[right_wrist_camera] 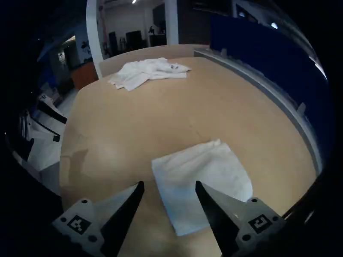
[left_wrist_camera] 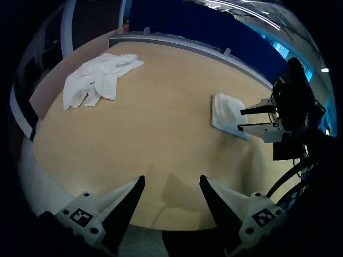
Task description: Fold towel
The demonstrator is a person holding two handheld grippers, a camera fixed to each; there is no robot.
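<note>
Pale wood counter point(left_wrist_camera: 163, 128), left gripper point(left_wrist_camera: 171, 177) and right gripper point(right_wrist_camera: 169, 183) jaws open and empty; pinching only the top layer of the folded white towel point(right_wrist_camera: 201, 184) would likely unfold it.

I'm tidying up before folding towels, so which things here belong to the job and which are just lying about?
For the job:
crumpled white towel pile, not yet folded
folded towel, at the right gripper
left gripper, open like the right
table

Just lying about:
blue partition
grey rail along the table's far edge
</note>
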